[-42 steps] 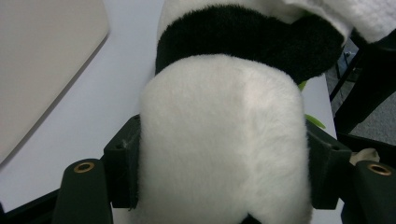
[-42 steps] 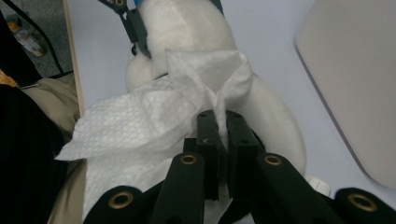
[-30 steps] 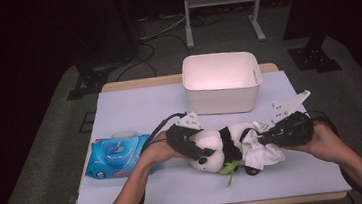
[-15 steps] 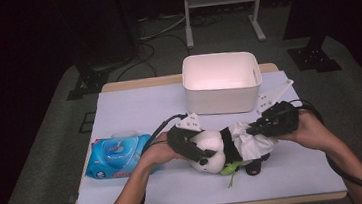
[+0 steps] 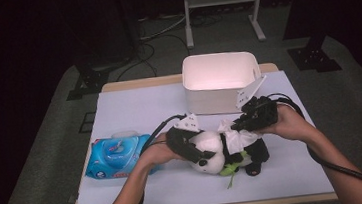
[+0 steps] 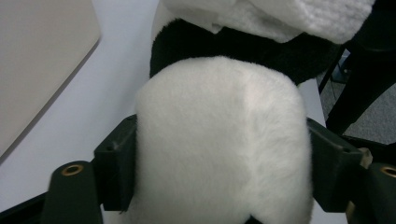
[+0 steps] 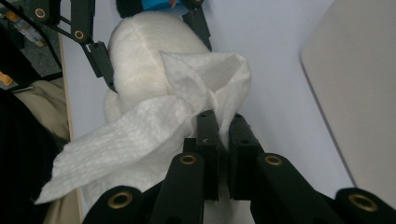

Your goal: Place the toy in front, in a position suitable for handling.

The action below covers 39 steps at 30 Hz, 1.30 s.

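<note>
1. Since the earlier high-view frames our right gripper has come up & left from the lower right of the frame, carrying the white wipe onto the panda's back; left gripper & panda plush haven't shifted.
2. Step in hand, as we judge it: wiping the panda w/ the wipe while we pin the toy down.
3. Left gripper: jaws wide, clamped either side of the panda's white head, pads touching fur on both sides.
4. Right gripper: jaws nearly closed, pinching a fold of the wipe; rest of the sheet drapes over the plush body.
5. Panda lies centre-low in the high view, just below the white bin, right of the blue wipes pack.
6. Next move prob. calls for dragging the wipe along the fur w/ light pressure, left grip holding firm so the toy doesn't slide.
</note>
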### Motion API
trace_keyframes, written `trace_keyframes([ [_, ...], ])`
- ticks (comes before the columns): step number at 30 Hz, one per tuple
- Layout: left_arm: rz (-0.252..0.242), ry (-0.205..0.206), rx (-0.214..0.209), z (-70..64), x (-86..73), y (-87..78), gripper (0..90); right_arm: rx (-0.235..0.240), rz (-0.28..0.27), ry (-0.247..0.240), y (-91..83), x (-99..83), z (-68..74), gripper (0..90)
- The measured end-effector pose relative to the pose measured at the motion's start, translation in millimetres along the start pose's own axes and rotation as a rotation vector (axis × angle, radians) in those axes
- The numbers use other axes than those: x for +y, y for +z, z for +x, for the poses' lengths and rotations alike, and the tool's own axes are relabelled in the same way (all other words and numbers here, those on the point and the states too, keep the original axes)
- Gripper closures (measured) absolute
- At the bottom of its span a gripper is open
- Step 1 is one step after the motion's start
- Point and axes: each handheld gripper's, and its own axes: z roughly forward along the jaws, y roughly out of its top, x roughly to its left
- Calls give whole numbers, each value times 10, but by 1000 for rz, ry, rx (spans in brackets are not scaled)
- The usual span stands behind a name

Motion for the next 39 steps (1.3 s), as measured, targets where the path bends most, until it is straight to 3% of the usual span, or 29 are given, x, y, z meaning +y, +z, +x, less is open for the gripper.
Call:
trace_keyframes([
  [8, 24, -38, -24, -27, 51, 4, 101, 17, -3, 15, 12, -90, 62, 847],
  [14, 28, -85, -49, -26, 67, -38, 71, 26, -11, 5, 5, -131, 138, 847],
  [26, 66, -133, -95, -24, 64, 1, 32, 39, -14, -24, 7, -172, 262, 848],
  [39, 116, -126, -136, -63, 68, 153, 7, 63, -40, -24, 32, -285, 351, 851],
])
